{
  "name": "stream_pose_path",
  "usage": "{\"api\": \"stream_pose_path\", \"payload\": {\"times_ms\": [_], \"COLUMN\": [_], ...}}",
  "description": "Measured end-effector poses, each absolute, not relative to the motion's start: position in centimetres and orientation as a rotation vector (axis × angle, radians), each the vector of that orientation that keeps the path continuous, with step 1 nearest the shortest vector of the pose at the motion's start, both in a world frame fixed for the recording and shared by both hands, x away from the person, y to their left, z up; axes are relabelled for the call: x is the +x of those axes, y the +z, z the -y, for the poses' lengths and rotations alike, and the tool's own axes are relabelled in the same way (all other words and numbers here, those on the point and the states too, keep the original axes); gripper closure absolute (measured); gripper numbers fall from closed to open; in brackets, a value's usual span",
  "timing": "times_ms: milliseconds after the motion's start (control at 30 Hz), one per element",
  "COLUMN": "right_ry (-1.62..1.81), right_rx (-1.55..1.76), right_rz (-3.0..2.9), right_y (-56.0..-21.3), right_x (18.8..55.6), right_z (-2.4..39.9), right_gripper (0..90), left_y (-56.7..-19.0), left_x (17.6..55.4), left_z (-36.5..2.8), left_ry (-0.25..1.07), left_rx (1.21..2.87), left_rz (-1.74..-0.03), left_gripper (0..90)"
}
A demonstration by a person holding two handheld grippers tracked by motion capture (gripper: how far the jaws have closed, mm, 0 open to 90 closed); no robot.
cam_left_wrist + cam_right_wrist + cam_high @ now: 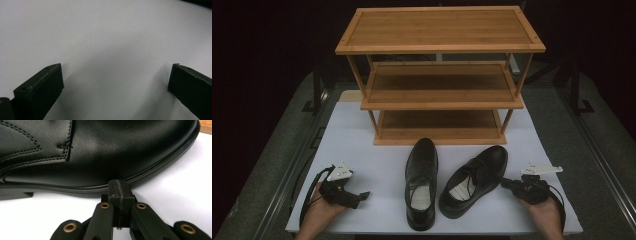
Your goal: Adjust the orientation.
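Two black leather dress shoes stand on the white table (357, 145), toes toward the rack. The left shoe (421, 182) points straight ahead; the right shoe (474, 180) is angled to the right. At the shoes' left, my left gripper (362, 196) (115, 67) rests open over bare table with nothing between its jaws. My right gripper (504, 183) (119, 185) is shut and holds nothing. Its closed tips sit against the sole edge of the right shoe (100, 152), on that shoe's outer side.
A three-tier wooden shoe rack (439, 30) stands at the back of the table, its shelves bare. Its lowest shelf (439, 132) lies just beyond the shoe toes. Dark floor and metal rails flank the table on both sides.
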State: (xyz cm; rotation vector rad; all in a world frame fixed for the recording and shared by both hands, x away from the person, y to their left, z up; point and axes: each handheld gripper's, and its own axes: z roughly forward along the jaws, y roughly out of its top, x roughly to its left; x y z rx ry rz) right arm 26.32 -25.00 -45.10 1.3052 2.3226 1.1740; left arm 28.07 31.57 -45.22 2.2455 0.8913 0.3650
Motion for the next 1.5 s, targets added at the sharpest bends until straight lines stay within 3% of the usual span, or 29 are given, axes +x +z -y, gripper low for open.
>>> {"api": "stream_pose_path", "payload": {"times_ms": [933,1500], "right_ry": [1.183,1.194], "right_rx": [1.246,1.139], "right_rz": [-2.410,-2.472], "right_y": [-44.9,-44.7], "right_x": [31.7,32.1], "right_z": [21.6,17.9], "right_gripper": [89.9,89.9], "left_y": [-45.2,-45.2], "left_x": [28.1,28.1], "left_z": [-31.6,-31.6], "left_ry": [0.365,0.365], "left_rx": [2.245,2.246], "left_rz": [-0.892,-0.891], "left_gripper": [0.0,0.0]}}
